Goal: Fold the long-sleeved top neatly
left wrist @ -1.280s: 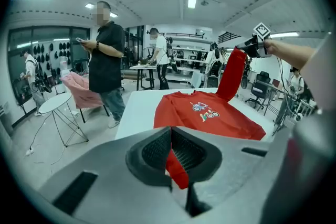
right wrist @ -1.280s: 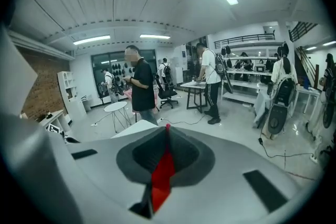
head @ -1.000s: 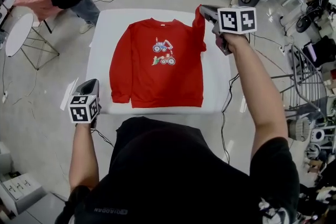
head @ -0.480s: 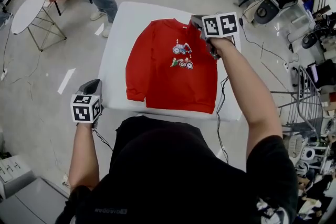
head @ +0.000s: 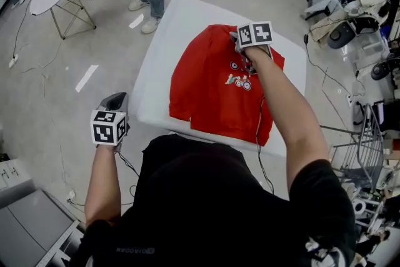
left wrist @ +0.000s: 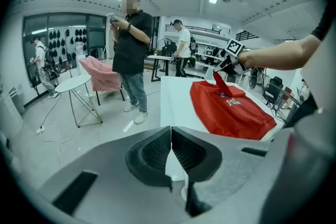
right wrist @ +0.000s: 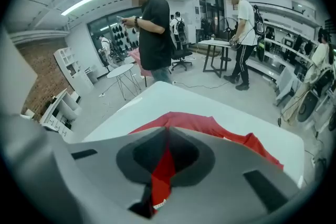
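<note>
Top (head: pixel 209 94), red, spread front-up on white table (head: pixel 181 15), body flat, other sleeve (head: pixel 181 92) lying straight down its side. Right gripper (head: pixel 249 60) clamped on sleeve (right wrist: pixel 164 173), red cloth pinched between the pads, held low over the print (head: pixel 239 80) on the chest. Left gripper (head: pixel 115 100) closed on nothing, out past the table edge, well apart from the cloth. Looks like the first fold: sleeve brought inward across the body. Calls next for laying that sleeve flat over the chest, cuff toward the far side, then opening the jaws without dragging the fabric. After that, probably the same with the other sleeve, a job for the idle left gripper. Some risk of a bunched or twisted sleeve if dropped from above; better lowered right onto the body before release.
</note>
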